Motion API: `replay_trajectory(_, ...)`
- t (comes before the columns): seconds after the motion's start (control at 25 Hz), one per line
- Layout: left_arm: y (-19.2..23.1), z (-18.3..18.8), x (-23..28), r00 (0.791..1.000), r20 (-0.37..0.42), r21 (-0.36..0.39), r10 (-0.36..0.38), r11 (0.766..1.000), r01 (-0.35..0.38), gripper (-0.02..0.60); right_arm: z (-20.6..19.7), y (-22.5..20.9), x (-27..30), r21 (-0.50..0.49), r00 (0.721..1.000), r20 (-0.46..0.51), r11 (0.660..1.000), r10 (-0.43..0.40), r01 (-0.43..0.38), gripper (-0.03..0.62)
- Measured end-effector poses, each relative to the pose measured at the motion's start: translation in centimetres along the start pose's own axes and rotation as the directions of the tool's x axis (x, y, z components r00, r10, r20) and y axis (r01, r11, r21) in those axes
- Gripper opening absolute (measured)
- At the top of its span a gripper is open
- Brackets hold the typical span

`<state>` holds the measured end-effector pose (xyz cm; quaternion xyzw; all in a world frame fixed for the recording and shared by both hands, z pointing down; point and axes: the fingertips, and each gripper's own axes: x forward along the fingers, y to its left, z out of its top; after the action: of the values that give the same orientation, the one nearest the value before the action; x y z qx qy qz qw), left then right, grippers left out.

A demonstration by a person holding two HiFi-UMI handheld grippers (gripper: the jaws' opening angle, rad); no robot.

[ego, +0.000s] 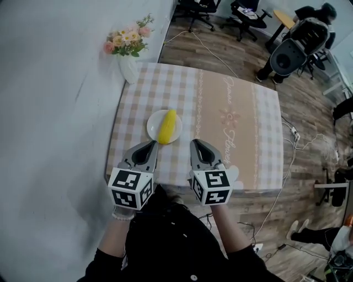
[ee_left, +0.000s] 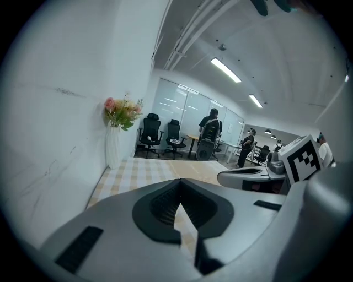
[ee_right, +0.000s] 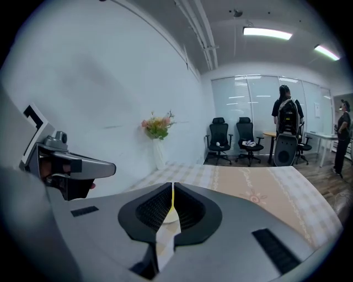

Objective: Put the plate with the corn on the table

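The left gripper (ee_left: pixel 179 184), jaws closed, is blocking the plate (ego: pixel 153 128) and corn (ego: pixel 167 126) from its own view, letting only a sliver of the checked table (ee_left: pixel 138 173) show at 6 o'clock. The right gripper (ee_right: pixel 172 187) is hiding nearly all of both, the corn showing as a thin yellow line in its slit. In the head view both grippers are masking the table's near edge, and the picture's edges are cutting off the person's forearms (ego: pixel 113 237) at 6 o'clock and the office chairs (ego: pixel 201 8) at 12 o'clock.
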<state>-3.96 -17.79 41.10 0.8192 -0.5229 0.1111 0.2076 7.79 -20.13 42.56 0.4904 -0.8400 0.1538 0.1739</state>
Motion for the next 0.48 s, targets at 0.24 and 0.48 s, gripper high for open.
replay_trajectory(0.24, -1.9, 1.8, -2.2, 0.999, 0.053, 0.027, -0.002, 1.0, 0.001, 0.014, 2.6, 0.2, -3.2, -0.052, 0.997, 0.076, 0.999, 0.007, -0.003, 0.048)
replay_trajectory(0.48, -3.6, 3.7, -4.1, 0.995, 0.095, 0.088, -0.011, 0.996, 0.003, 0.014, 5.2, 0.9, -5.5, -0.131, 0.989, 0.147, 0.991, 0.019, 0.001, 0.048)
